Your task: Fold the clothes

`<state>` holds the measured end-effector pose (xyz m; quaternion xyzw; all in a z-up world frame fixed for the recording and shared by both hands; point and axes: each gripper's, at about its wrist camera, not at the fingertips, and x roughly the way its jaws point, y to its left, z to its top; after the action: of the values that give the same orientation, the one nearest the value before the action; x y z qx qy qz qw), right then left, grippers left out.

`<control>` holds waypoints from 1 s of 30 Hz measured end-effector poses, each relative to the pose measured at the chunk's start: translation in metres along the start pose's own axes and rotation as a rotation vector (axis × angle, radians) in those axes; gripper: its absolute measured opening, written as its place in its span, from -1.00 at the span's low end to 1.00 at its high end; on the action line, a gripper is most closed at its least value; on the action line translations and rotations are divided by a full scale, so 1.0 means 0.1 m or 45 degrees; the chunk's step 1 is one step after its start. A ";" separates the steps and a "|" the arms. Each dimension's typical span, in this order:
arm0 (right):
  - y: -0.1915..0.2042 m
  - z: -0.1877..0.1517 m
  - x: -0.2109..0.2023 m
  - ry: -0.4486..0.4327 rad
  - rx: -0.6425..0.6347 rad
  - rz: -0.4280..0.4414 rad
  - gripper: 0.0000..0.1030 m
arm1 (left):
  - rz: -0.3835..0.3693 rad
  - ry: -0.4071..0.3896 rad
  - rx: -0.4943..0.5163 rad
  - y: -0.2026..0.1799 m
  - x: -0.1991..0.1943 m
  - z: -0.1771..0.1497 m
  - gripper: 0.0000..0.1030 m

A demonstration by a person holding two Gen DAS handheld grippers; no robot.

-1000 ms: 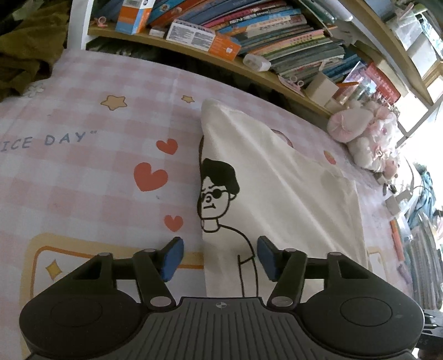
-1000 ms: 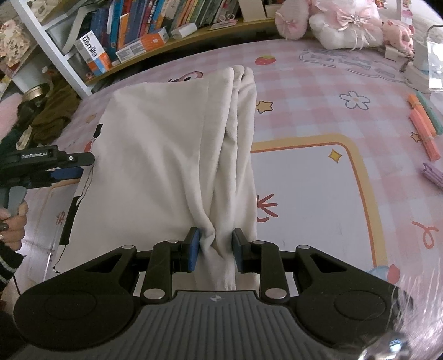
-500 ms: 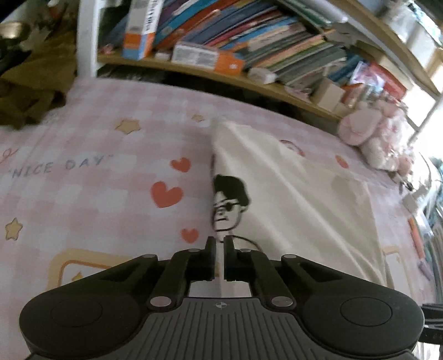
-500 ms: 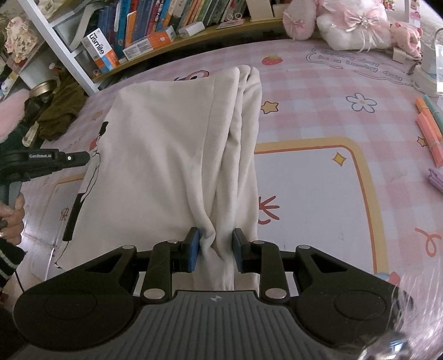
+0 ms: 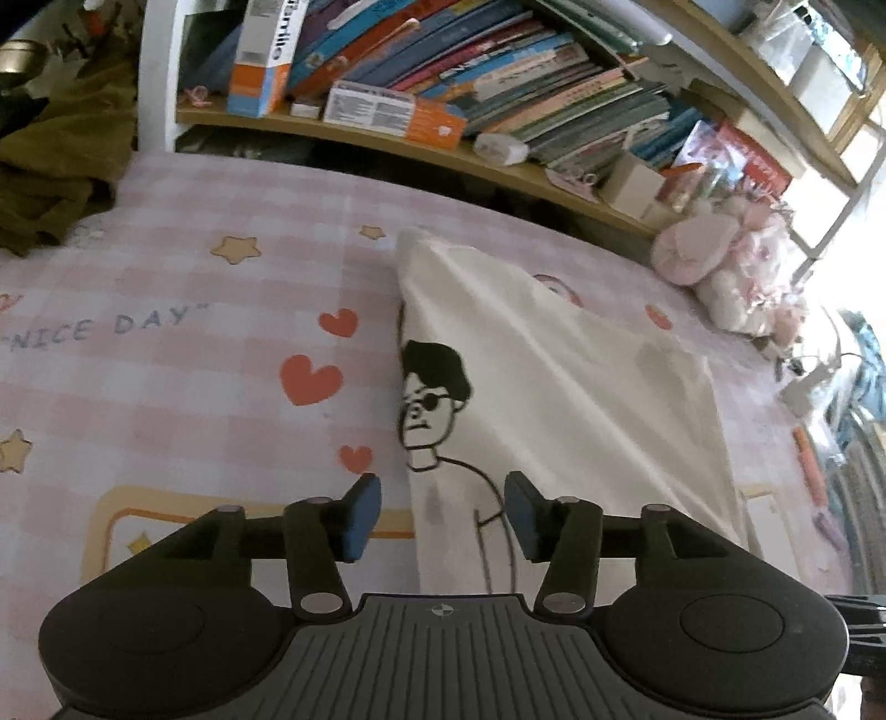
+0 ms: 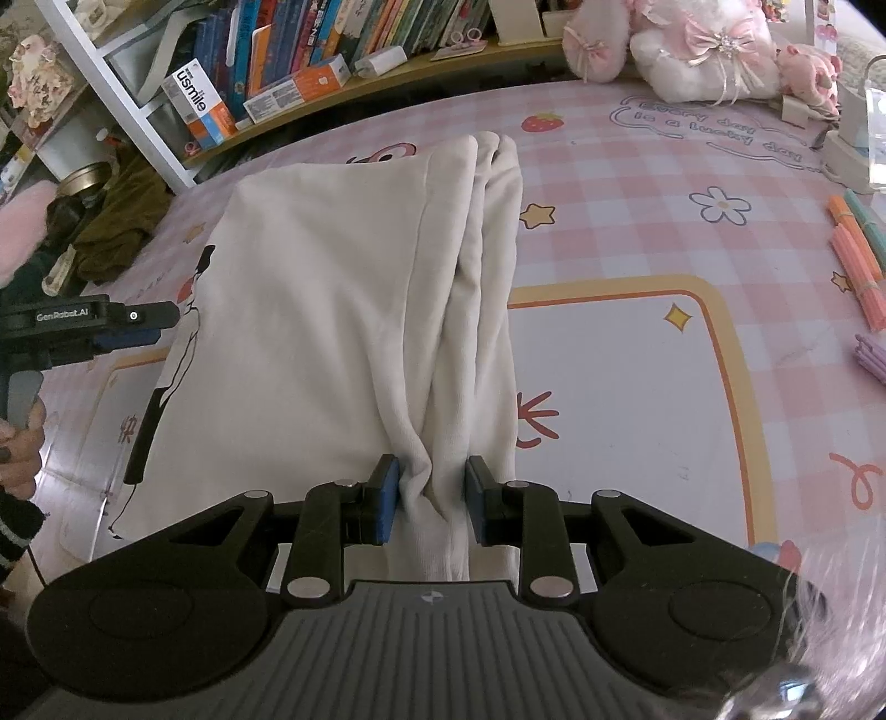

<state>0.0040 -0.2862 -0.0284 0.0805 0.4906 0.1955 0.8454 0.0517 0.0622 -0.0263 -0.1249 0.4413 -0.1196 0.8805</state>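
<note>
A cream T-shirt (image 6: pixel 332 310) with a black line drawing of a man in sunglasses (image 5: pixel 429 410) lies partly folded on the pink checked table cover (image 5: pixel 183 354). My left gripper (image 5: pixel 443 512) is open over the shirt's left edge, with the fabric edge between its blue pads (image 5: pixel 360 518). It also shows in the right wrist view (image 6: pixel 127 324) at the shirt's left side. My right gripper (image 6: pixel 431 501) is shut on the bunched fabric (image 6: pixel 437 476) at the shirt's near right side.
A shelf of books and boxes (image 5: pixel 443 83) runs along the far side. Pink plush toys (image 6: pixel 692 50) sit at the far right. Coloured pens (image 6: pixel 855 260) lie at the right edge. An olive cloth (image 5: pixel 55 166) lies far left.
My left gripper was shut half a second ago and has opened again. My right gripper has kept its hold on the bunched fabric in the same place.
</note>
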 end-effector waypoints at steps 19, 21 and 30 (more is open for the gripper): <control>0.01 -0.02 0.00 -0.018 0.021 -0.013 -0.52 | -0.049 0.077 0.020 -0.01 0.18 -0.04 -0.06; 0.01 -0.02 0.00 -0.018 0.023 -0.015 -0.52 | -0.058 0.081 0.014 0.01 0.18 -0.03 -0.11; 0.00 -0.03 -0.01 -0.029 0.044 -0.015 -0.52 | -0.079 0.052 0.089 -0.16 0.10 0.00 -0.93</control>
<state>0.0014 -0.2868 -0.0293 0.0946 0.4847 0.1810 0.8505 0.0556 0.0444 -0.0286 -0.1051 0.4507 -0.1650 0.8710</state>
